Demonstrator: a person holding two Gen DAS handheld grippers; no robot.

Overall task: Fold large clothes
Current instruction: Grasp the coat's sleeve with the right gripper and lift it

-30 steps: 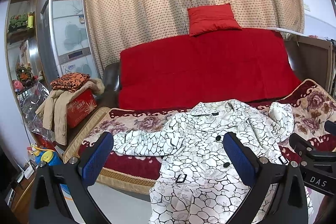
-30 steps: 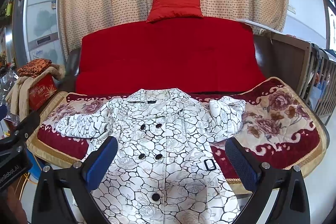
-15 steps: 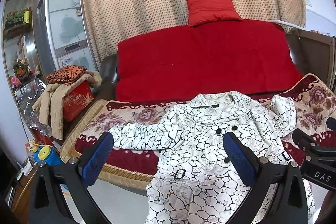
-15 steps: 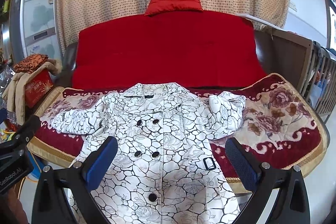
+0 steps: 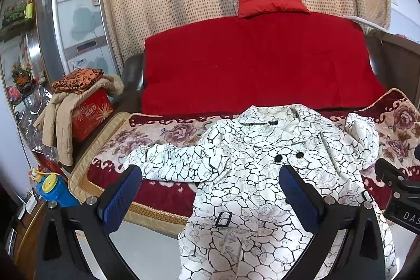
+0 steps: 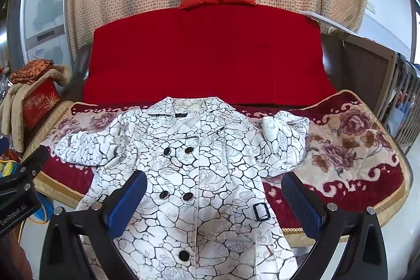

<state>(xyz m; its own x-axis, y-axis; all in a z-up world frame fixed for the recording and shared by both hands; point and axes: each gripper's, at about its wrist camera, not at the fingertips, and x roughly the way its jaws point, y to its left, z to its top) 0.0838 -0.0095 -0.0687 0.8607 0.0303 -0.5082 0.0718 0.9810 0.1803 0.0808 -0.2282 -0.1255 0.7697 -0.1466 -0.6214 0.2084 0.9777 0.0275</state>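
While both grippers gape, coat (image 6: 199, 175) lies unfolded

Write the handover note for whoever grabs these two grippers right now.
Left gripper: open, empty, hanging over the coat's left half.
Right gripper: open, empty, over the coat's front.
The coat lies face up and buttoned on the flowered blanket over the sofa, collar toward the backrest, hem hanging off the front edge. One sleeve lies stretched out sideways; the other sleeve is bunched up.
Done: coat laid out. No fold made.
Left: fold both sleeves in, then fold the body.
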